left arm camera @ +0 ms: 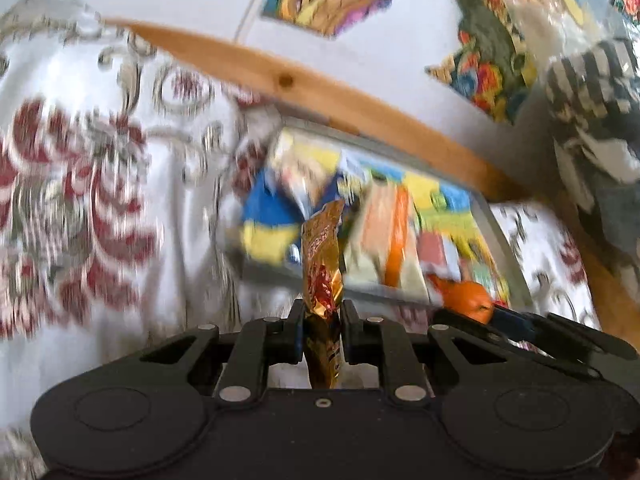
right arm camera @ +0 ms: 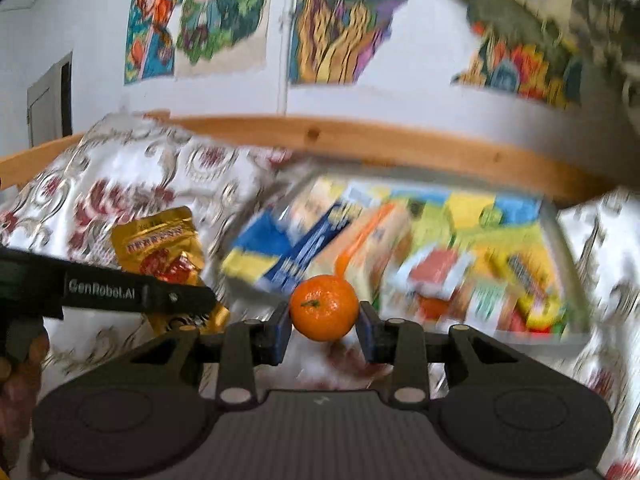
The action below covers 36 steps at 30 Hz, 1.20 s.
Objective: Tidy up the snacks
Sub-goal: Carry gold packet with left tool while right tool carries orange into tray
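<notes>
My left gripper (left arm camera: 322, 312) is shut on a gold snack packet (left arm camera: 322, 256), held edge-on and upright above the flowered cloth; the same gold snack packet (right arm camera: 160, 248) shows face-on in the right wrist view, behind the left gripper's black body (right arm camera: 120, 290). My right gripper (right arm camera: 325, 312) is shut on an orange mandarin (right arm camera: 324, 307), also visible as the mandarin (left arm camera: 468, 299) low right in the left wrist view. Just beyond both lies a grey-rimmed tray (right arm camera: 560, 224) filled with several colourful snack packs, blurred by motion.
A white cloth with red flowers (left arm camera: 80, 200) covers the surface. A wooden rail (right arm camera: 360, 140) runs behind the tray, and a white wall with colourful posters (right arm camera: 340, 20) rises beyond. A striped dark bag (left arm camera: 592, 112) hangs at the right. A person's hand (right arm camera: 16, 368) shows low left.
</notes>
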Each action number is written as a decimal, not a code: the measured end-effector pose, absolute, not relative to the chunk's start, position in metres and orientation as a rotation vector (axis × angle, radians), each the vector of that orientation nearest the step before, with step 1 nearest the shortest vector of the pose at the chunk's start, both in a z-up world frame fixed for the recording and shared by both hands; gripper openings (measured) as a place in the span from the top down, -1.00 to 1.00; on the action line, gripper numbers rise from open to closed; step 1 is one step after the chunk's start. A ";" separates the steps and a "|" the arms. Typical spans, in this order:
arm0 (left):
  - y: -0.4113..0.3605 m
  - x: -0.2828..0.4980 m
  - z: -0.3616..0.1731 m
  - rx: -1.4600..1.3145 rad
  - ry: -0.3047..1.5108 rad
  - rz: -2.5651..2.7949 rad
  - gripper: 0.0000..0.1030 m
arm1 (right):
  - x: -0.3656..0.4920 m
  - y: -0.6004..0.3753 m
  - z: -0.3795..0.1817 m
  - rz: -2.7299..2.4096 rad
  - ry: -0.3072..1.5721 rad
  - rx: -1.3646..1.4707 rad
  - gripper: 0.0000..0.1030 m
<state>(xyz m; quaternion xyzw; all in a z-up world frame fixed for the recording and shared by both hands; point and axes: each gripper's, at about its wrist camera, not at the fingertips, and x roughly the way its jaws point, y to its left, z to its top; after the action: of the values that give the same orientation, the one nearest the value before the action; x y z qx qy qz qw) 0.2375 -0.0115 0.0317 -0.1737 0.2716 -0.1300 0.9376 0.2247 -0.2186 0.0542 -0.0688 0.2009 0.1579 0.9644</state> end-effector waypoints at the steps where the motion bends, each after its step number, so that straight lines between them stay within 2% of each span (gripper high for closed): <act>1: -0.012 0.244 0.037 -0.357 0.534 -0.263 0.64 | 0.228 -0.219 0.057 0.304 0.381 -0.145 0.25; 10: -0.020 0.291 0.052 -0.352 0.427 -0.278 0.64 | 0.258 -0.234 0.055 0.196 0.316 -0.125 0.24; 15: -0.016 0.308 0.050 -0.341 0.435 -0.292 0.64 | 0.277 -0.244 0.045 0.161 0.368 -0.048 0.24; 27: -0.001 0.330 0.033 -0.361 0.539 -0.309 0.64 | 0.291 -0.226 0.031 0.180 0.390 -0.106 0.24; 36: -0.007 0.339 0.030 -0.338 0.536 -0.355 0.64 | 0.305 -0.218 0.027 0.159 0.419 -0.129 0.23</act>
<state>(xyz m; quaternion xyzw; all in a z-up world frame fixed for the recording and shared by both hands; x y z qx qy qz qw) 0.3388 -0.0069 0.0296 -0.1655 0.2622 -0.1738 0.9347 0.3049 -0.2182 0.0268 -0.0637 0.2077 0.0789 0.9729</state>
